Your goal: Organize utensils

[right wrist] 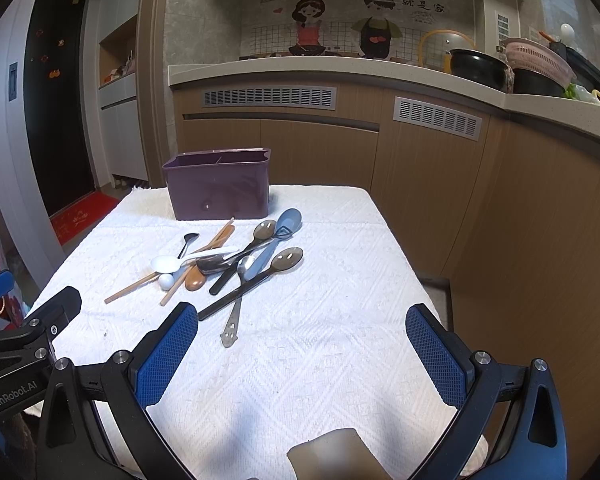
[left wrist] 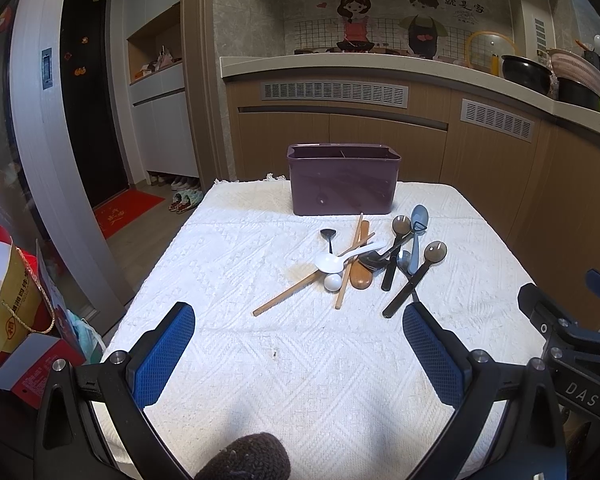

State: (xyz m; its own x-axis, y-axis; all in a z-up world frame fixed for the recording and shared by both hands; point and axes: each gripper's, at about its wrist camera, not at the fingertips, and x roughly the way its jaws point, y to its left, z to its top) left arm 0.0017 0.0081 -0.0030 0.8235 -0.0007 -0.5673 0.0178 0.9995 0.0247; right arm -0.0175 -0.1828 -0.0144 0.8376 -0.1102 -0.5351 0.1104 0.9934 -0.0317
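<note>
A purple divided holder stands at the far side of the white-clothed table. In front of it lies a pile of utensils: wooden chopsticks, a white spoon, a wooden spoon, a blue-grey spoon, dark brown slotted spoons and a metal spoon. My left gripper hovers open near the table's front, short of the pile. My right gripper is open too, right of the pile.
A brown kitchen counter with pots and a pink colander runs behind and to the right. Bags and boxes sit on the floor at left. The other gripper's body shows at the right edge.
</note>
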